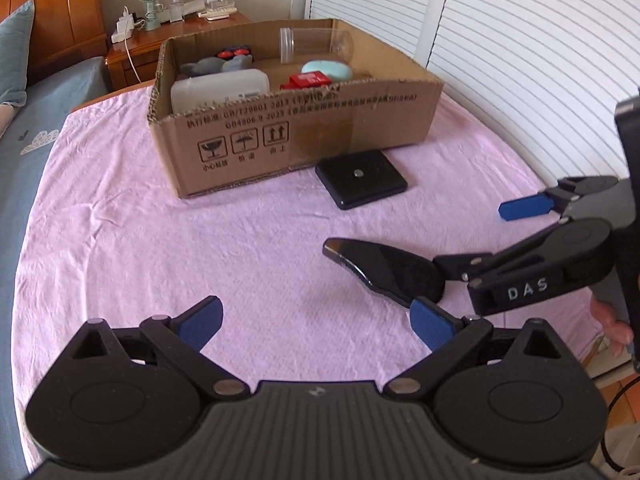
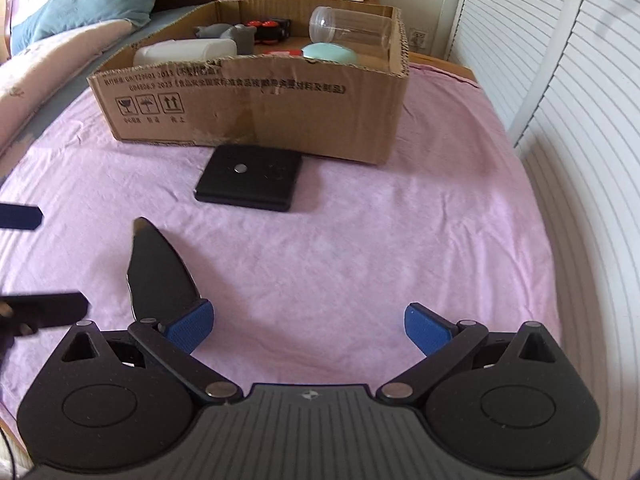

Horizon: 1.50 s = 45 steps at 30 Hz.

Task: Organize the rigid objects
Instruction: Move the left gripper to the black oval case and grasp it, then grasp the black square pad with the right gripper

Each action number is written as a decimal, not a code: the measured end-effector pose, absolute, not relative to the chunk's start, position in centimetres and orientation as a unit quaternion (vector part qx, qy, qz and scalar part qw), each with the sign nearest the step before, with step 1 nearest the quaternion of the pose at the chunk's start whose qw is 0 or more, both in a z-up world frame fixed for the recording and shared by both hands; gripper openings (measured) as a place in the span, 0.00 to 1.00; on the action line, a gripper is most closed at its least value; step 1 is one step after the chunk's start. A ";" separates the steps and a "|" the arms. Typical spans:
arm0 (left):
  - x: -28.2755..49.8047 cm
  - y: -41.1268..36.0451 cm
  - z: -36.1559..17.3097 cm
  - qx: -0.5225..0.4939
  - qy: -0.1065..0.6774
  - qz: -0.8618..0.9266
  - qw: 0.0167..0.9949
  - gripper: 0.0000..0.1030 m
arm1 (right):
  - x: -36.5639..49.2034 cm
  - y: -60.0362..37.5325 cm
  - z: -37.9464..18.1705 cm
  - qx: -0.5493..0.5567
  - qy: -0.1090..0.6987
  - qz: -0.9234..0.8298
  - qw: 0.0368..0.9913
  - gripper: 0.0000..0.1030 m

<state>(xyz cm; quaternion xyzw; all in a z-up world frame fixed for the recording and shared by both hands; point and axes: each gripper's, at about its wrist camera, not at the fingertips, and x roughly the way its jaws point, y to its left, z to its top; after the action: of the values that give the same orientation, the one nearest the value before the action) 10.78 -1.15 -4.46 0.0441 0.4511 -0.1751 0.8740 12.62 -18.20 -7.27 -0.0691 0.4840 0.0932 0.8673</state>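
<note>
Left gripper sat at the bottom of its frame, jaws spread wide, nothing between the blue pads. Right gripper likewise released, low in its own frame, pads well apart and empty.

In the left wrist view the right gripper entered from the right edge, its body cut off by the frame; a bit of the person's hand showed at lower right, mostly hidden.

Flat black curved piece lay on the pink cloth, centre-right, its near end tucked behind the gripper fingers. In the right wrist view the same piece lay at lower left, just beside the left pad; whether touching, could not tell.

Black square plate rested mid-frame, against the front wall of the cardboard box. Inside the box: clear jar on its side, mint oval case, white container, grey lump hard to identify, red-and-black items partly hidden behind the wall.

Nightstand clutter at upper left, too small to read.
</note>
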 end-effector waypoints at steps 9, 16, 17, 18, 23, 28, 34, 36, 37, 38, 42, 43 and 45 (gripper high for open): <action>11.0 -3.7 -6.5 0.086 0.459 -0.216 0.858 0.99 | 12.1 -22.6 -6.8 -0.017 0.477 0.054 0.877 1.00; 11.4 -5.0 -7.0 0.119 0.429 -0.251 0.859 0.99 | 11.7 -23.8 -6.4 0.002 0.466 0.060 0.883 1.00; 11.6 -5.2 -7.0 0.121 0.427 -0.256 0.859 0.99 | 11.6 -23.8 -6.4 0.002 0.466 0.061 0.883 1.00; 11.8 -5.4 -7.0 0.123 0.425 -0.261 0.858 0.99 | 11.6 -23.8 -6.5 0.002 0.466 0.063 0.882 1.00; 12.9 -6.1 -7.0 0.133 0.419 -0.282 0.853 0.99 | 11.6 -23.9 -6.9 0.006 0.473 0.068 0.879 1.00; 13.5 -6.5 -7.1 0.146 0.413 -0.306 0.845 0.99 | 11.5 -24.2 -7.1 0.012 0.475 0.071 0.877 1.00; 13.4 -6.5 -6.7 0.150 0.410 -0.321 0.840 0.87 | 11.6 -24.3 -7.1 0.015 0.475 0.068 0.877 1.00; 13.3 -6.2 -6.7 0.146 0.412 -0.313 0.843 0.87 | 11.7 -24.2 -7.1 0.013 0.476 0.067 0.877 1.00; 13.2 -6.0 -6.7 0.143 0.413 -0.307 0.846 0.87 | 11.7 -24.1 -7.1 0.012 0.476 0.067 0.877 1.00; 13.1 -5.8 -6.7 0.139 0.414 -0.300 0.848 0.87 | 11.8 -24.0 -7.1 0.010 0.477 0.067 0.876 1.00; 13.0 -4.4 -6.7 0.116 0.423 -0.252 0.863 0.87 | 11.9 -23.5 -7.2 0.002 0.478 0.070 0.876 1.00; 13.1 -3.8 -6.7 0.107 0.428 -0.235 0.866 0.87 | 11.9 -23.3 -7.2 0.000 0.478 0.072 0.876 1.00; 13.2 -2.7 -6.7 0.092 0.433 -0.203 0.873 0.87 | 12.1 -23.0 -7.1 -0.001 0.477 0.078 0.875 1.00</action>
<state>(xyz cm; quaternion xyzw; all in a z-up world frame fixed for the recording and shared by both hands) 13.24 -2.72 -6.65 0.0920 0.4327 -0.2033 0.8735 12.08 -22.96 -7.15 -0.0008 0.4771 0.0778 0.8754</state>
